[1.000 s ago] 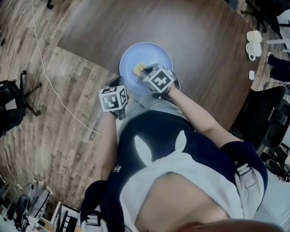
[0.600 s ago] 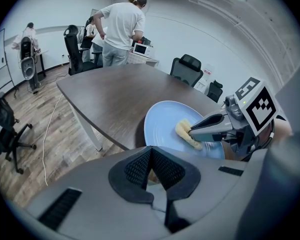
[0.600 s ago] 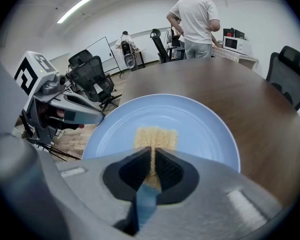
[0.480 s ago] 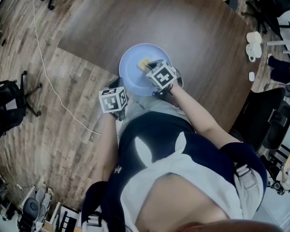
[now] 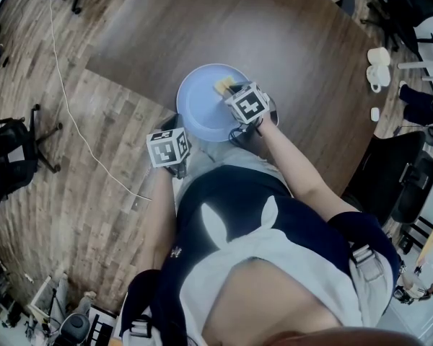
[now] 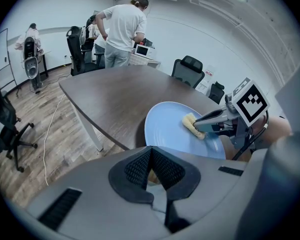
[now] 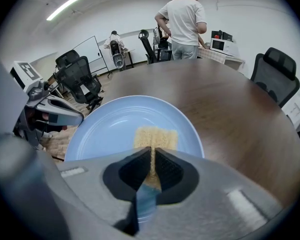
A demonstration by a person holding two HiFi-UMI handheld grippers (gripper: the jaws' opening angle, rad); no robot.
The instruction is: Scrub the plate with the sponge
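Pale blue round plate (image 5: 200, 107) flat on dark brown wooden table (image 5: 274, 34), right at table's near edge, in front of person's torso. Same plate (image 6: 165, 126) past gripper body in left gripper view, and plate (image 7: 110, 126) across middle of right gripper view.

Yellow rectangular sponge (image 5: 223, 86) on plate's far-right part in head view, inside rim, touching plate surface. Sponge (image 7: 156, 135) seen lengthwise in right gripper view, near end running in between jaws.

Right gripper (image 5: 231, 91) over plate's right side, marker cube just behind, jaws clamped on sponge's near end. In its own view, right gripper (image 7: 152, 166) with black ribbed pads on either side of a thin yellow strip of sponge. In left gripper view, right gripper (image 6: 199, 129) reaching in from right, tips on sponge (image 6: 191, 122), sponge down against plate.

Left gripper (image 5: 175, 124) at plate's near-left side, marker cube below it in head view. Left gripper (image 6: 151, 166) with jaws pressed together, only a thin slit between pads. Left gripper (image 7: 65, 118) at left of right gripper view, tip just beside plate's left rim. Contact with rim not clear.

Around table: wood plank floor (image 5: 79, 193), thin white cable (image 5: 71, 117) trailing across it, black office chair (image 5: 14, 157) at far left. Person in white shirt (image 6: 122, 24) standing beyond table's far side, back turned, also person (image 7: 185, 16) in right gripper view. Another black office chair (image 7: 277, 69) at table's right.
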